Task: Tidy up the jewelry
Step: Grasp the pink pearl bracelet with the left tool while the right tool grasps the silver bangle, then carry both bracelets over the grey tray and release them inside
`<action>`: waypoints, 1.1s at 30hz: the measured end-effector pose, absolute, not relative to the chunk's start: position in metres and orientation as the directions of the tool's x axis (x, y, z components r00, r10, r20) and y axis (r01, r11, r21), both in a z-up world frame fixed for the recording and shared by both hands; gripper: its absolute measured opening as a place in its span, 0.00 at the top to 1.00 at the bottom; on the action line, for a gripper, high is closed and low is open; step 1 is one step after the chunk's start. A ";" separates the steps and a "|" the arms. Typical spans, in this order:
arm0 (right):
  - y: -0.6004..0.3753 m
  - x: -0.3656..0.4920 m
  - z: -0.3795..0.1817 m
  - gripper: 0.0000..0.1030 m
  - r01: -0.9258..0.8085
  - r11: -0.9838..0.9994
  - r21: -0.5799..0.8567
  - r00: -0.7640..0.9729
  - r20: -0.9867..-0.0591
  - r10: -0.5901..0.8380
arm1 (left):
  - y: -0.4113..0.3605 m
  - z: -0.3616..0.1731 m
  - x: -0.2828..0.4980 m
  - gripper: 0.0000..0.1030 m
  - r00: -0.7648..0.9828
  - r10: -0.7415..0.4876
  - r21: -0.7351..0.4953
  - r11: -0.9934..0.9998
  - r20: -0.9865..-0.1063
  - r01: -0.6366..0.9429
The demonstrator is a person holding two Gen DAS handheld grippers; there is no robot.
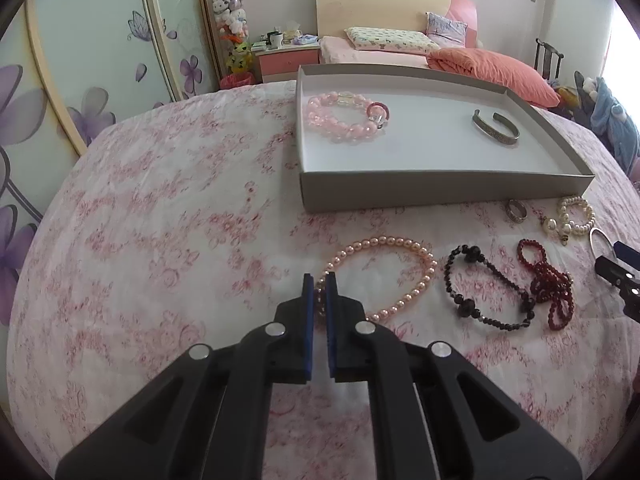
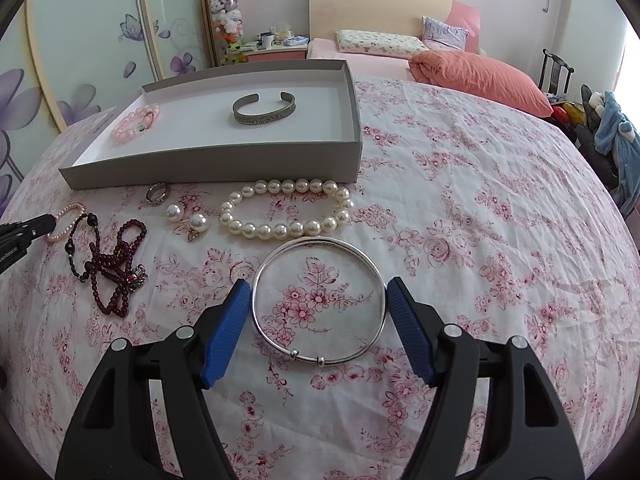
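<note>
A: Box (image 1: pixel 420 194) on the floral cloth?
B: Holds pink bead bracelet (image 1: pixel 344 118), metal cuff (image 1: pixel 496 126).
A: Left gripper (image 1: pixel 320 280)?
B: Jaws clamped on the peach pearl strand (image 1: pixel 400 276).
A: Right gripper (image 2: pixel 318 288)?
B: Jaws wide, flanking the bangle (image 2: pixel 320 300), whole only in this view.

box (image 2: pixel 224 168): on the bedspread (image 2: pixel 480 208), at the far side of the loose pieces
in box: bead bracelet (image 1: pixel 344 118) left, cuff bangle (image 2: pixel 264 110) right, well apart
before box: ring (image 2: pixel 157 193), pearl bracelet (image 2: pixel 286 210) to its right
nearest row, left to right: pearl strand (image 1: pixel 384 276), dark bead bracelet (image 1: pixel 486 288), bead string (image 1: pixel 548 284), thin bangle (image 2: pixel 320 300)
</note>
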State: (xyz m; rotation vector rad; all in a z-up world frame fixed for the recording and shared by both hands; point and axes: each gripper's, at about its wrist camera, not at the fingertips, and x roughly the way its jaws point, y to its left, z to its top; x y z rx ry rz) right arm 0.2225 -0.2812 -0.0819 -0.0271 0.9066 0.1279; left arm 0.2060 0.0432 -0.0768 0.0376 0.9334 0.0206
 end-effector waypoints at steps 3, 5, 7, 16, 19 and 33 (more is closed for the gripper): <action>-0.280 0.222 -0.082 0.32 -0.126 0.992 0.028 0.609 -0.787 0.100 | 0.046 -0.077 0.202 0.94 0.594 0.025 0.030 1.000 -0.804 -0.001; -0.280 0.221 -0.082 0.32 -0.129 0.991 0.023 0.610 -0.786 0.098 | 0.046 -0.077 0.200 0.94 0.594 0.025 0.033 0.999 -0.804 0.002; -0.279 0.221 -0.082 0.32 -0.130 0.991 0.020 0.610 -0.786 0.096 | 0.045 -0.077 0.199 0.94 0.595 0.028 0.038 0.999 -0.803 0.004; -0.281 0.221 -0.083 0.31 -0.128 0.991 0.032 0.606 -0.789 0.104 | 0.039 -0.079 0.199 0.92 0.602 0.063 0.084 0.996 -0.796 0.006; -0.280 0.221 -0.083 0.32 -0.134 0.991 0.027 0.607 -0.788 0.104 | 0.037 -0.079 0.199 0.92 0.605 0.063 0.091 0.996 -0.794 0.015; -0.275 0.204 -0.059 0.32 -0.156 0.987 0.049 0.689 -0.710 0.144 | 0.051 -0.048 0.176 0.94 0.689 -0.067 -0.059 0.998 -0.722 0.036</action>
